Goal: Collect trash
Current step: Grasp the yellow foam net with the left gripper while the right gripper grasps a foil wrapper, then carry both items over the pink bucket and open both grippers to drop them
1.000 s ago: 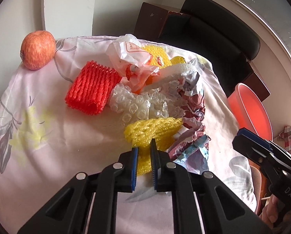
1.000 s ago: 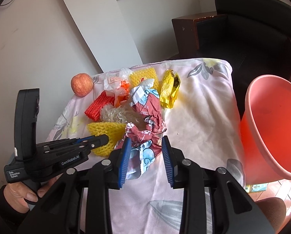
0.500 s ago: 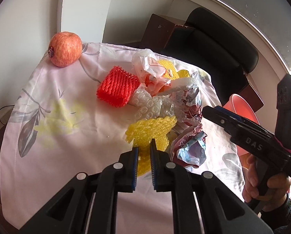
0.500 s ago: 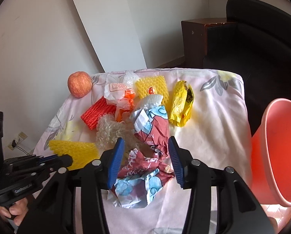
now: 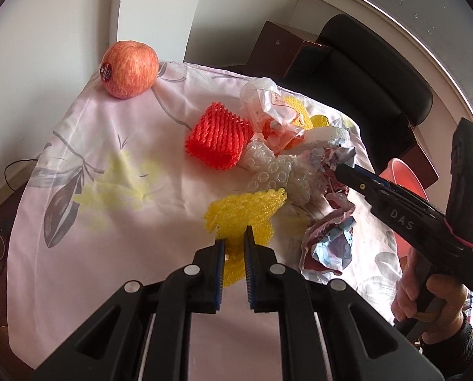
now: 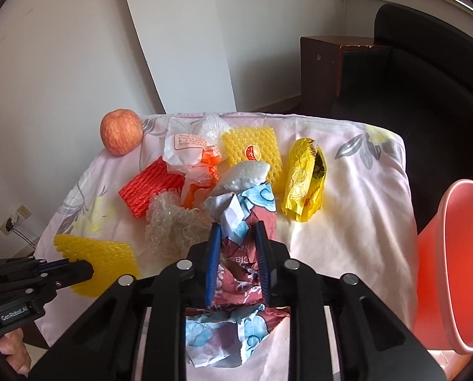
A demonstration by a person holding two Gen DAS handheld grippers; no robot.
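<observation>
A heap of trash lies on the cloth-covered table [image 5: 77,165]. My left gripper [image 5: 234,238] is shut on a yellow foam net [image 5: 246,212], also in the right wrist view [image 6: 100,257]. My right gripper [image 6: 236,233] straddles a crumpled red-and-blue wrapper [image 6: 236,273], jaws narrowly apart and not clamped. The wrapper also shows in the left wrist view [image 5: 328,241], where the right gripper [image 5: 341,170] reaches into the heap. Other trash: red foam net [image 6: 150,187], bubble wrap [image 6: 173,228], white plastic bag [image 6: 185,152], yellow wrapper [image 6: 304,184], second yellow net [image 6: 252,149].
A red apple [image 6: 120,131] sits at the table's far left corner. A red plastic bucket [image 6: 455,263] stands off the table's right edge. A black chair [image 6: 427,73] and a brown cabinet [image 6: 325,63] stand behind the table.
My right gripper moved forward over the red-and-blue wrapper and narrowed around it. My left gripper pulled back and up, still holding the yellow net.
</observation>
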